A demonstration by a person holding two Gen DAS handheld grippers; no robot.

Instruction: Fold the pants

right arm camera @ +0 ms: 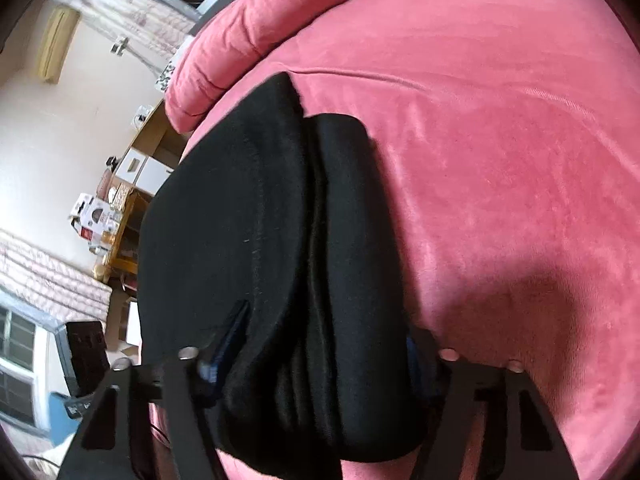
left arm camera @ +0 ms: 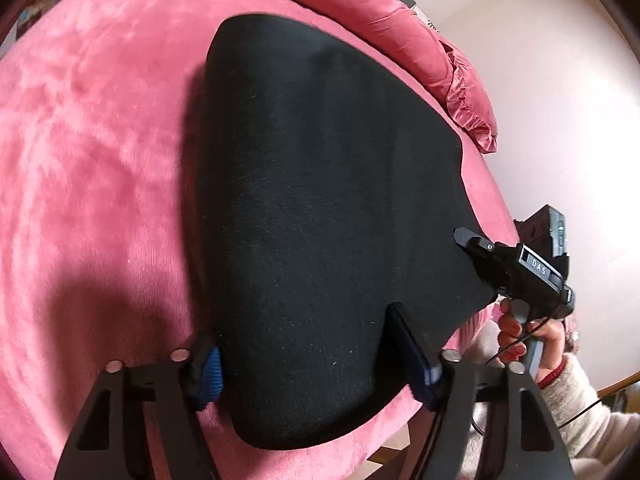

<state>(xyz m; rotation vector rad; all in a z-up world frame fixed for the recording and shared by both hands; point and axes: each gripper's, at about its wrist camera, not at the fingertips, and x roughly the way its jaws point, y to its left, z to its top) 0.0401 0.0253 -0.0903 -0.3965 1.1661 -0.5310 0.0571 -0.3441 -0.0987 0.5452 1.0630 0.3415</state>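
Left gripper (left arm camera: pixel 316 356) jaws straddling black pants (left arm camera: pixel 320 200), pink bedspread (left arm camera: pixel 100 160)

- The black pants (right arm camera: pixel 248 216) lie folded into a thick bundle on the pink bed (right arm camera: pixel 500 140), with several stacked layers showing along their right edge.
- The right claw (right arm camera: pixel 316 364) sits at the bundle's near end, its 2 fingers spread wide on either side of the cloth; the left finger (right arm camera: pixel 224 344) with a blue pad rests on top of the fabric.
- A pink pillow (right arm camera: pixel 248 28) lies beyond the pants.
- At left, a wooden shelf (right arm camera: pixel 128 216) holds boxes beside a window (right arm camera: pixel 16 368).
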